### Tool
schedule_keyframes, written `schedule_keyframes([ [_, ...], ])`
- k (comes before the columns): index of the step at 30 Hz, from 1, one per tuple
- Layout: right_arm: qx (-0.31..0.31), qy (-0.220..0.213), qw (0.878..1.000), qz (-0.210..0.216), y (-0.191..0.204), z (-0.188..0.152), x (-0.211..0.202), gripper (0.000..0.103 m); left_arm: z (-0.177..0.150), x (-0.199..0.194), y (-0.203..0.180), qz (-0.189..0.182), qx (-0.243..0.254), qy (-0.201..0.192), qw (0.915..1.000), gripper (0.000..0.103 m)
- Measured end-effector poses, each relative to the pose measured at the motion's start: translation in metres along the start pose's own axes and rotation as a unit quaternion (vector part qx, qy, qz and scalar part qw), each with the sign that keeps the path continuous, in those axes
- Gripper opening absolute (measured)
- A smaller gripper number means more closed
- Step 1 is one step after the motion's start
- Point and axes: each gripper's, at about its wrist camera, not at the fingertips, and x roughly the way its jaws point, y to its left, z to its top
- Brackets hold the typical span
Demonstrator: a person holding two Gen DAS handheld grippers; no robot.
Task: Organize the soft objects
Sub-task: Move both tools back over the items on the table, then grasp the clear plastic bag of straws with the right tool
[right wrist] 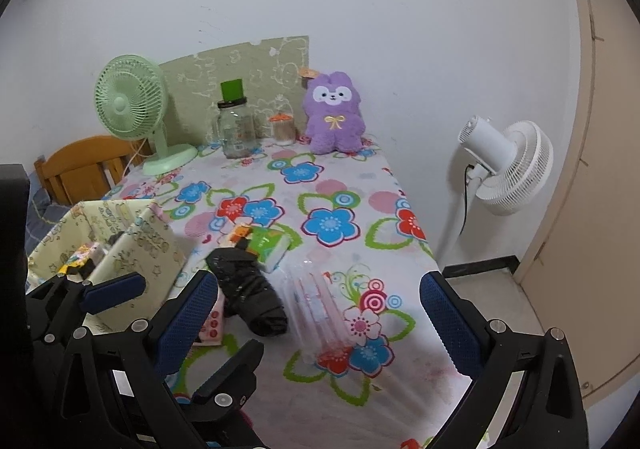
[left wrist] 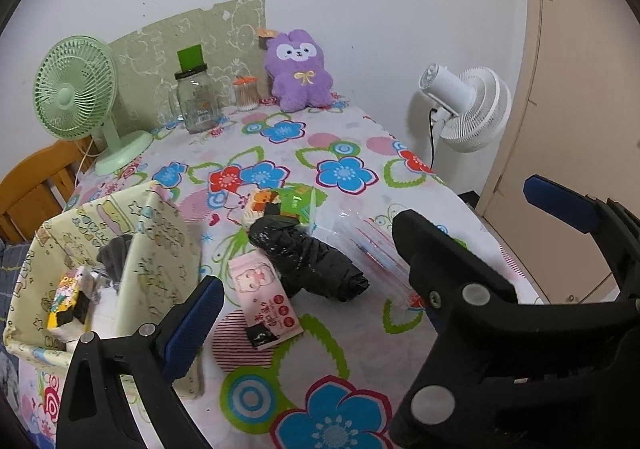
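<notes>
Hovering low over the flower-printed worktop, both tongs, left and right, gape empty. The cream patterned fabric basket stands just left of the crumpled black plastic bag, which lies between pink and green tissue packs, beside a clear plastic sleeve.

bag right of box, packet perhaps touching
</notes>
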Motion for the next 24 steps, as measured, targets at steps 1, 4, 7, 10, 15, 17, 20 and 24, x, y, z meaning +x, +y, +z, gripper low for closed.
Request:
schedule_keyframes([
  [1, 0.001, 0.001, 1.0, -0.001, -0.002, -0.001, 0.002, 0.102, 0.0, 0.002, -0.001, -0.001, 0.001, 0.002, 1.0, 0.1],
  [4, 0.004, 0.004, 1.0, -0.005, -0.008, -0.003, 0.007, 0.101, 0.0, 0.01, -0.006, -0.001, 0.004, 0.009, 1.0, 0.099],
  [7, 0.006, 0.008, 1.0, -0.01, -0.014, -0.005, 0.014, 0.101, 0.0, 0.018, -0.009, -0.001, 0.007, 0.015, 0.9999, 0.099],
  [10, 0.005, 0.01, 1.0, -0.016, -0.018, -0.007, 0.02, 0.1, 0.0, 0.026, -0.01, 0.002, 0.006, 0.025, 0.9997, 0.098],
  [15, 0.005, 0.022, 1.0, -0.017, -0.021, -0.011, 0.033, 0.1, -0.001, 0.041, -0.008, 0.017, 0.003, 0.044, 0.9989, 0.096],
  [17, 0.006, 0.027, 1.0, -0.015, -0.021, -0.012, 0.039, 0.1, -0.002, 0.046, -0.006, 0.022, 0.001, 0.05, 0.9985, 0.095],
  [20, 0.006, 0.037, 0.999, -0.01, -0.022, -0.014, 0.048, 0.1, -0.004, 0.053, -0.003, 0.028, -0.004, 0.061, 0.9977, 0.095],
  [24, -0.002, 0.051, 0.999, 0.001, -0.019, -0.017, 0.057, 0.092, -0.007, 0.061, 0.0, 0.042, -0.003, 0.076, 0.9962, 0.094],
])
